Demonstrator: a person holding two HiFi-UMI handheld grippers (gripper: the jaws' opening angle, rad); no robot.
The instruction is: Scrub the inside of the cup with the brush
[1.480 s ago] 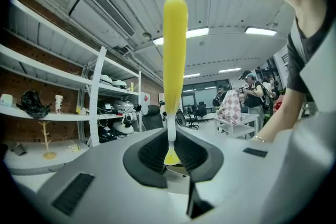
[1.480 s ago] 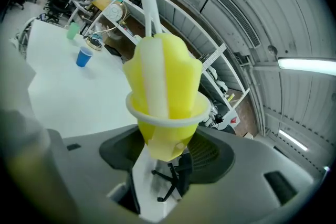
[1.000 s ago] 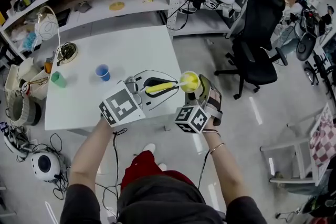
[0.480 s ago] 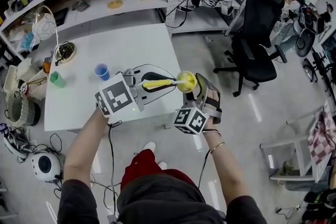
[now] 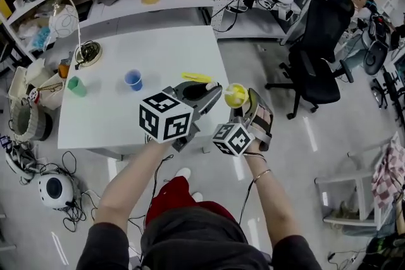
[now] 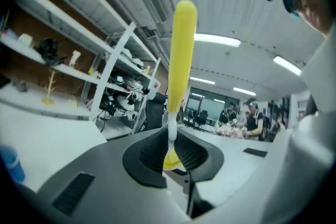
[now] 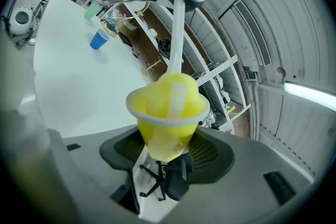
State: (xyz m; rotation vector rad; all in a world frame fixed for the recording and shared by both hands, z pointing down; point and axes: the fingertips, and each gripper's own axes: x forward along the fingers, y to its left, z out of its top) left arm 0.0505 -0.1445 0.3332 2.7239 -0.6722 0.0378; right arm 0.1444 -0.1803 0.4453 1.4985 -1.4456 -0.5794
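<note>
We stand at the near edge of a white table point(image 5: 114, 117). Well off to the left of the jaws a green cup point(image 5: 76, 86) and a blue cup point(image 5: 133, 79) sit on it. Cluttered shelves point(image 5: 126, 3) run behind, and a black office chair point(image 5: 323, 60) stands on the floor to the right.

The table's right edge and near corner lie just under the two grippers, with bare floor below and to the right of them.

The left gripper point(image 6: 170, 139) is rolled so its marker cube faces up. Its jaws are clamped on the brush point(image 6: 181, 50) at the thin white stem, and the yellow handle sticks out past them. The stem runs on rightward, down into the yellow cup point(image 7: 168, 113), where the brush head sits inside the rim.

The right gripper point(image 7: 167, 157) points nearly level, its jaws set wide and pressed on the cup's lower body, holding it in the air just off the table's corner. Both forearms reach forward from the body.
</note>
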